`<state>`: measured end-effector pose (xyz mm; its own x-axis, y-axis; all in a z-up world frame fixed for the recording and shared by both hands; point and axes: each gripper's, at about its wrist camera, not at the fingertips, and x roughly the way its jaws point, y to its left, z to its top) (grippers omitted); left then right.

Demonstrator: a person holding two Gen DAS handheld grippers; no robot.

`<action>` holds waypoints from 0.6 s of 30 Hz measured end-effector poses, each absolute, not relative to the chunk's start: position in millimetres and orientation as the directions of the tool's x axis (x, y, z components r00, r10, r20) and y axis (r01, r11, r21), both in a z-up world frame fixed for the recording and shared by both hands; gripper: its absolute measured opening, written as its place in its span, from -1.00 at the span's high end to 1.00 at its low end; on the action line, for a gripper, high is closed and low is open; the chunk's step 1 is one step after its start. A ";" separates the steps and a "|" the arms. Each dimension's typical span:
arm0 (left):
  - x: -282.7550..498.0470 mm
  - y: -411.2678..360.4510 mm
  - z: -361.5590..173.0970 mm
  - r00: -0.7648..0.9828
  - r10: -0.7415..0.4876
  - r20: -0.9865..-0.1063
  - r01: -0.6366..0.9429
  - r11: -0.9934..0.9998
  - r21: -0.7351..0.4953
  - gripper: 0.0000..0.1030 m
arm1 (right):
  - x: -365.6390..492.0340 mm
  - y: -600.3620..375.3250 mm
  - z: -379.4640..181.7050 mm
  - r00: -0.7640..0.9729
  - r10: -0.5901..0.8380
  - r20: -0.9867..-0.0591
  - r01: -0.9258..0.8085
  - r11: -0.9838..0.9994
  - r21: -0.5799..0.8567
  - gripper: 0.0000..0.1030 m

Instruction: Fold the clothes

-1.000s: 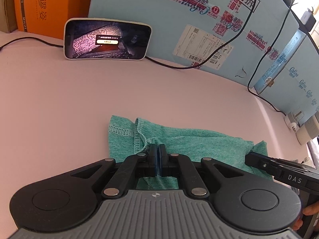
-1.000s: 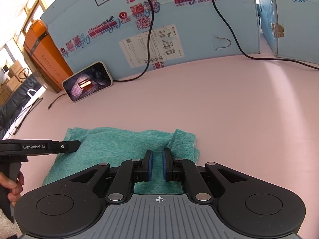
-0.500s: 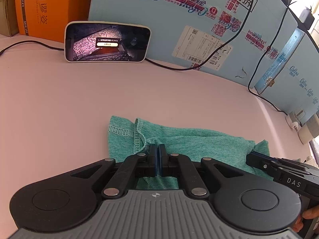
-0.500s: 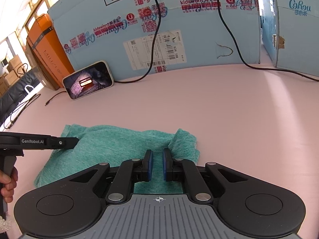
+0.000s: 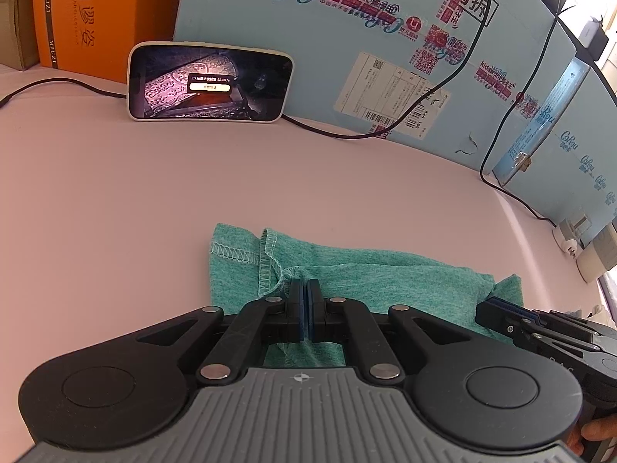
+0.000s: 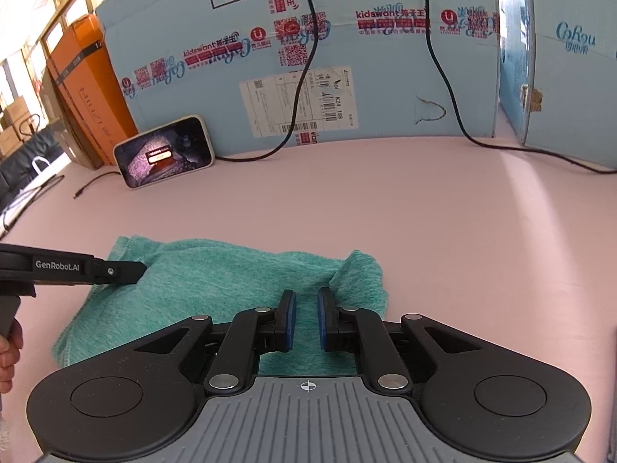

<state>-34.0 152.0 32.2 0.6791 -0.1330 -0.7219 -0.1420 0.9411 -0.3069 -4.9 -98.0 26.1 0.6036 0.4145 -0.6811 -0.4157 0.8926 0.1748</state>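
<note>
the teal garment (image 6: 231, 281) lies bunched flat on the pink table (image 6: 462, 231), nearer your edge than the back. your left tool (image 5: 307, 293) is pinched tight on its stitched hem; your right tool (image 6: 305, 308) is opening, jaws narrow, cloth beneath them but not gripped. let go unevenly and the fold may slump open. phone (image 5: 210, 81), cables and blue cartons (image 6: 347, 58) line the back edge.

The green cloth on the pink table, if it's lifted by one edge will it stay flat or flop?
The green cloth will likely flop: it already lies in soft bunched folds. It looks thin and knit, with a stitched hem, so probably light. Where the left claw is shut on it the fabric puckers, so it should drape from any pinch point.
</note>
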 end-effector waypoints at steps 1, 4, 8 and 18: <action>-34.2 152.1 32.1 0.680 -0.133 -0.721 -0.142 0.941 -0.307 0.91 | -6.0 -96.1 27.1 0.608 0.406 -0.682 -0.417 0.895 0.161 0.76; -34.6 151.7 32.1 0.681 -0.133 -0.720 -0.142 0.940 -0.309 0.91 | -10.9 -89.5 30.3 0.625 0.379 -0.682 -0.421 0.900 0.114 0.70; -38.1 149.7 31.0 0.697 -0.127 -0.706 -0.143 0.940 -0.309 0.91 | -18.6 -82.9 31.4 0.662 0.346 -0.664 -0.418 0.907 0.055 0.68; -65.7 120.6 20.5 0.812 0.016 -0.583 -0.165 0.965 -0.203 0.92 | -41.0 -84.2 19.6 0.769 0.330 -0.548 -0.414 0.910 -0.032 0.57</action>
<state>-65.7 120.6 20.5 0.8120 0.0161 -0.5835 -0.1648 0.9653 -0.2027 -41.0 -84.2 19.6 0.7686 0.3303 -0.5478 -0.4140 0.9097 -0.0325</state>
